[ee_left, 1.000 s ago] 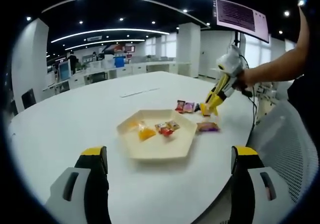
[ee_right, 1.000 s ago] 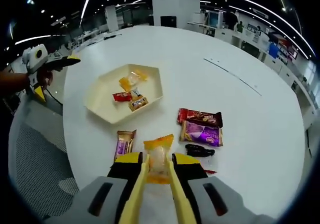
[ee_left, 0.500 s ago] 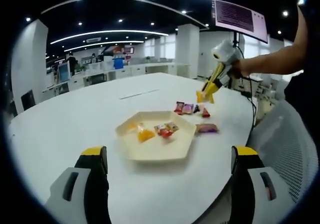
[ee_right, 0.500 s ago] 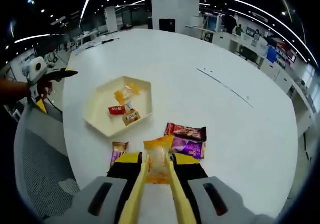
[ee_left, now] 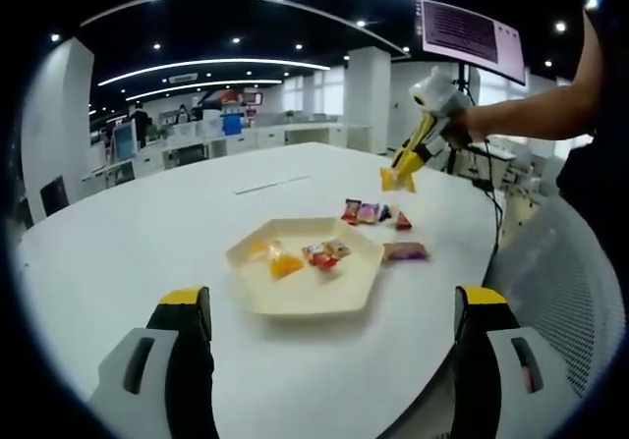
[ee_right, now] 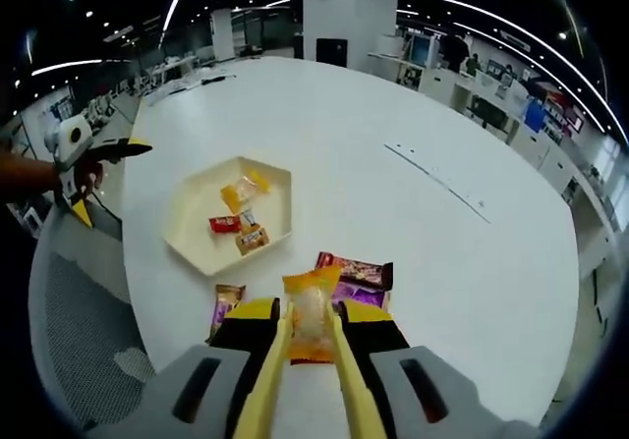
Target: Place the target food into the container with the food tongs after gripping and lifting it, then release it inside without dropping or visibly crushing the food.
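Two grippers over a white table (ee_left: pixel 118 233), one holding a candy.

Left gripper view: the left gripper (ee_left: pixel 334 336) has its jaws wide apart, with nothing between them. A cream tray (ee_left: pixel 295 297) with three candies lies ahead. More candies (ee_left: pixel 373 213) lie past it. The right gripper (ee_left: pixel 405 169) holds a yellow candy (ee_left: pixel 389 178) up in the air.
Right gripper view: the right gripper (ee_right: pixel 311 346) has its yellow tongs (ee_right: pixel 273 365) squeezed on the yellow candy (ee_right: pixel 311 311), above the table (ee_right: pixel 472 292) and apart from the tray (ee_right: pixel 187 238). Beyond the tray is the left gripper (ee_right: pixel 128 148).

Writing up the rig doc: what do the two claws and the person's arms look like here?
Both claws have pale grey bodies, black inner jaw faces and yellow tips. The right claw carries long, thin yellow tong blades along its jaws; the left claw has blunt yellow-capped jaws. The arm is bare, no sleeve on the forearm.
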Available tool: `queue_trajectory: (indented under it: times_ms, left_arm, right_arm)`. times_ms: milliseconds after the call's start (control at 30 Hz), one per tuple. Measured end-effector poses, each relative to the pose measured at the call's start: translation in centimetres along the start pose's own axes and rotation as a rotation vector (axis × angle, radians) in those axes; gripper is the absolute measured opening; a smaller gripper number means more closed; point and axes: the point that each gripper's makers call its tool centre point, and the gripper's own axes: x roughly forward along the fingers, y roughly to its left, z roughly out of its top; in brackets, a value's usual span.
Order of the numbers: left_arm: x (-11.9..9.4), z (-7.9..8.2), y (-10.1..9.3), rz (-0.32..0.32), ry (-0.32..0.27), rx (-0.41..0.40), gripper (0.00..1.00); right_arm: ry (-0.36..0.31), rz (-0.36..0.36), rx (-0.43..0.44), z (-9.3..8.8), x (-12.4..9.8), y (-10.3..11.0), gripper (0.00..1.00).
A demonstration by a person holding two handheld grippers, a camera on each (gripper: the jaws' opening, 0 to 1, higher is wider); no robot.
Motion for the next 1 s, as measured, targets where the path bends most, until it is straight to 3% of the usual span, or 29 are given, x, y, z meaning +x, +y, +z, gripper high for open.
queue_trajectory:
  times_ms: [600,1000]
  left_arm:
    - [-0.1,0.1,0.2,0.009,-0.006,-0.003,0.99]
    - [-0.1,0.1,0.3,0.012,-0.01,-0.001,0.99]
  right_arm:
    - [-0.027,0.033,-0.046,3.7,1.5,2.2,0.23]
    - [-0.059,0.074,-0.09,8.3,3.6,5.0,0.24]
